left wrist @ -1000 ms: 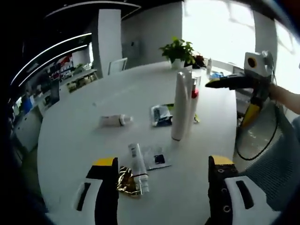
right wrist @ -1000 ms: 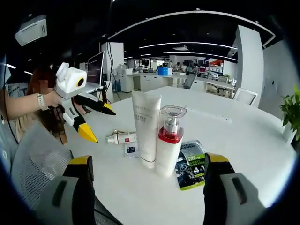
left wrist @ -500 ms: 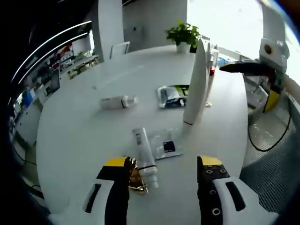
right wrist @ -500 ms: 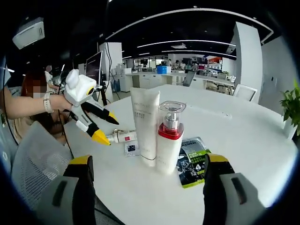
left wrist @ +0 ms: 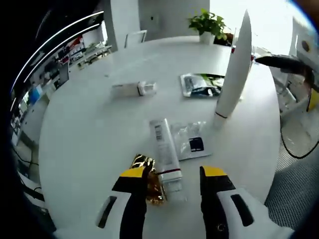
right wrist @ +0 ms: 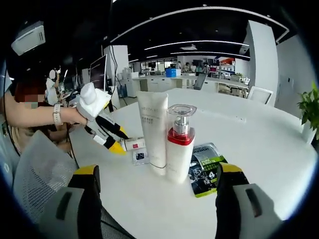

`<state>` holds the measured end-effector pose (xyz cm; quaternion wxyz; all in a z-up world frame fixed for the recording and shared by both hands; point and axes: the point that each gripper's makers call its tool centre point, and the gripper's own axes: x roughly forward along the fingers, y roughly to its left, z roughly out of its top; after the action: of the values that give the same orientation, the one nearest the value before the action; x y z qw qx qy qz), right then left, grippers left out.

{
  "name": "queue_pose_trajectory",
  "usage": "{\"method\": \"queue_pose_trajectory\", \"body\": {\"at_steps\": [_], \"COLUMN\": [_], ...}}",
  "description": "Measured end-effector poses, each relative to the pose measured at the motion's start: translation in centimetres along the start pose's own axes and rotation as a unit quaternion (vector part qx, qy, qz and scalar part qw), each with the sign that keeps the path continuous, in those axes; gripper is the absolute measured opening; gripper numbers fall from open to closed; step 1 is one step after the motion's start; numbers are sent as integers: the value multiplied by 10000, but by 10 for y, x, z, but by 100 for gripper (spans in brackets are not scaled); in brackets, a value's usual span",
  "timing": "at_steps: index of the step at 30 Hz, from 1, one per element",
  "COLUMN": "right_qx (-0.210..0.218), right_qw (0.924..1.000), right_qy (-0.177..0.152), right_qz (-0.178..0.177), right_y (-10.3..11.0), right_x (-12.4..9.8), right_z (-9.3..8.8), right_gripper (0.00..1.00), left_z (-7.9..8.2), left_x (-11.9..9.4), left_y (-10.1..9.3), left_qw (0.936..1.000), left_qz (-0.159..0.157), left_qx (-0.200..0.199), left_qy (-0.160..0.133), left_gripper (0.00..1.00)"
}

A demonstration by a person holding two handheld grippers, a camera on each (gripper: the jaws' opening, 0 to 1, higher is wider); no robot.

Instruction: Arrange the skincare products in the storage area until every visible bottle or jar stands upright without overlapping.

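i'm working in an open-plan office: a big round white table (left wrist: 84, 129) sits in a wide room with curved strip lights (right wrist: 199, 45) on a dark ceiling, white columns (right wrist: 263, 59), rows of desks with monitors (right wrist: 101, 72) behind, a potted plant (left wrist: 211, 22) by bright windows, and a mesh office chair (right wrist: 40, 174) at the table's edge.

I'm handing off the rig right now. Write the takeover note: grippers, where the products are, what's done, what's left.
Left hand-held gripper: open, jaws either side of the lying white tube, not closed on it.
Right hand-held gripper: open, empty, facing the upright pair.
Done: tall white tube and red-collared pump bottle stand upright side by side.
Left: stand up the lying white tube and the small white bottle lying farther back. Gold foil wrapper, clear sachet and green sachet lie flat.
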<state>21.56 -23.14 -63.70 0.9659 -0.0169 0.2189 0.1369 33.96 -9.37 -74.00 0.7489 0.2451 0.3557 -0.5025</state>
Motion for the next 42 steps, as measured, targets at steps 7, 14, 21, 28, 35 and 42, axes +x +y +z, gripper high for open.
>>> {"method": "queue_pose_trajectory", "body": {"at_steps": [7, 14, 21, 28, 35, 42], "right_qx": [21, 24, 29, 17, 0, -80], "right_qw": [10000, 10000, 9999, 9999, 9998, 9993], "right_qy": [23, 76, 102, 121, 127, 183], "right_qz": [-7, 23, 46, 78, 160, 328], "right_y": [-1, 0, 2, 6, 12, 22], "right_x": [0, 1, 1, -1, -3, -2], "right_z": [-1, -3, -5, -7, -9, -11], "right_gripper": [96, 96, 95, 95, 95, 98], "left_z": [-2, 1, 2, 4, 4, -2], "left_x": [7, 10, 11, 13, 12, 7], "left_y": [5, 8, 7, 8, 9, 10], "left_qw": [9999, 9998, 9998, 9996, 9993, 9991], "left_qz": [114, 182, 188, 264, 346, 415], "left_qx": [-76, -19, 12, 27, -50, -50], "left_qy": [50, 27, -32, -130, -118, -23], "left_gripper": [32, 30, 26, 18, 17, 17]}}
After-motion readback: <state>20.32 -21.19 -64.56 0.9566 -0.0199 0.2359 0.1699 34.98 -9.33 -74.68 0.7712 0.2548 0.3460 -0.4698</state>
